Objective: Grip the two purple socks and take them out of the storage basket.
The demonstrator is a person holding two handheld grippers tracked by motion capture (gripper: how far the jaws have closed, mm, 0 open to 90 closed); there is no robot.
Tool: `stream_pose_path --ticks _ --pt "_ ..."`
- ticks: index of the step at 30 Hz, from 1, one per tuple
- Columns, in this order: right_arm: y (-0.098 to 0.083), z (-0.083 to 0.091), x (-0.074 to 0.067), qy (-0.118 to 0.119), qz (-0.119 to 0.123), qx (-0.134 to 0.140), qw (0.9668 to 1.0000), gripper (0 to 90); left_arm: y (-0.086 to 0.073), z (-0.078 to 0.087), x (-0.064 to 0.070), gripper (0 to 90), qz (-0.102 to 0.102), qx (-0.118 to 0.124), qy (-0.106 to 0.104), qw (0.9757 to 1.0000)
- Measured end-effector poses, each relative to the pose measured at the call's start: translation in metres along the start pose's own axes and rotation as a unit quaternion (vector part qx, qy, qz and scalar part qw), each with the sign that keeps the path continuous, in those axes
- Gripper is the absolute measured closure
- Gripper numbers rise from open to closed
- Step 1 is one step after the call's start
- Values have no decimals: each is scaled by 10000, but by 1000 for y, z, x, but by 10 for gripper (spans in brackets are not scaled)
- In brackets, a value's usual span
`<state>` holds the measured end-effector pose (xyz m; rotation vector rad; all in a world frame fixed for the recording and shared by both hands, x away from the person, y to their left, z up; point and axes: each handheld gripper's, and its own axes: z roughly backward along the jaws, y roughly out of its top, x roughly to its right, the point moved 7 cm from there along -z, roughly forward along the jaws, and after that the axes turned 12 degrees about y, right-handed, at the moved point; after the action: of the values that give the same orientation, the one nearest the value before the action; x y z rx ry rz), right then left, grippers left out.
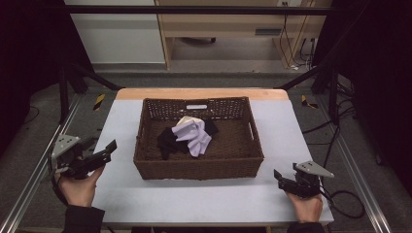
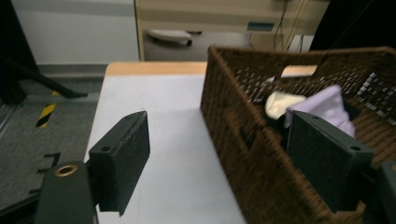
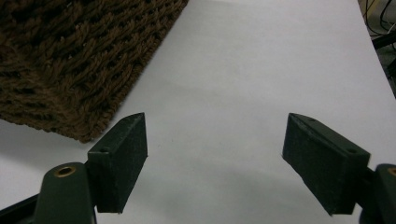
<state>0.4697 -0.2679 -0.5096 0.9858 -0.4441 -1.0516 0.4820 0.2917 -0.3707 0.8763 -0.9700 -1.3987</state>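
In the high view, a brown woven basket (image 1: 198, 165) is seen at the middle of the frame, set on a pale worktop (image 1: 194, 199). Inside it, a lilac cloth (image 1: 195, 136) is heaped over a black cloth (image 1: 169, 141), and a cream cloth (image 1: 186, 120) is tucked just behind them. The left tool (image 1: 99, 151) is held by a hand (image 1: 77, 189) at the lower left of the frame, beside the basket's left wall and apart from it; its jaws are spread. The right tool (image 1: 282, 177) is held by the other hand (image 1: 305, 206) at the lower right, over the worktop near the basket's front right corner, with its jaws also parted and nothing between them.

In the left gripper view, the two black jaws are seen wide apart at the bottom of the frame. The basket's wall (image 2: 243, 135) is seen between them and to the right, and the right jaw is seen in front of the basket. The lilac cloth (image 2: 327, 105) and the cream cloth (image 2: 280, 102) are seen inside, at the upper right.

In the right gripper view, the jaws are spread with bare worktop (image 3: 243, 84) between them. A corner of the basket (image 3: 70, 60) is seen at the upper left of the frame.
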Motion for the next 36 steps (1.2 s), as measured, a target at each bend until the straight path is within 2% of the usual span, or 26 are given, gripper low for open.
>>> stream_pose_path --ticks 4,5,6,9,13,15,16,17,18,21,24,25,30,34,36 --pt "2 0 0 29 -59 70 10000 220 23 2 16 221 -9 215 -125 9997" --pt "2 -1 0 32 -92 85 9999 221 33 1 27 226 -13 298 -204 9993" --pt "3 -1 0 38 -92 94 9999 221 33 1 27 227 -13 298 -204 9993" --pt "3 -1 0 50 -85 103 9999 221 48 -2 47 235 -76 422 -314 9986" --pt "4 0 0 56 -89 114 9999 221 60 -12 75 245 -152 542 -453 9974" --pt "4 -1 0 68 -75 108 9999 221 63 -21 90 248 -249 501 -428 9975" --pt "3 -1 0 61 -69 100 9999 221 64 -24 96 248 -271 478 -462 9974" --pt "3 -2 0 51 -40 89 9999 222 67 -31 107 250 -327 453 -528 9970" --pt "3 -2 0 51 -40 89 9999 222 67 -31 107 253 -327 453 -528 9970" --pt "3 -2 0 72 -43 77 9999 222 69 -42 124 267 -411 424 -616 9964" --pt "3 -2 1 65 -25 75 9999 222 69 -55 134 278 -588 397 -548 9960" --pt "3 -3 0 80 -50 65 9999 223 68 -59 137 292 -571 359 -588 9960" --pt "4 -3 1 61 -10 89 9999 223 62 -84 147 333 -596 185 -661 9959" --pt "4 -4 1 46 16 63 10000 223 51 -104 153 343 -753 -33 -622 9952" --pt "3 -5 1 54 36 44 10000 224 45 -110 155 357 -885 -16 -572 9944"
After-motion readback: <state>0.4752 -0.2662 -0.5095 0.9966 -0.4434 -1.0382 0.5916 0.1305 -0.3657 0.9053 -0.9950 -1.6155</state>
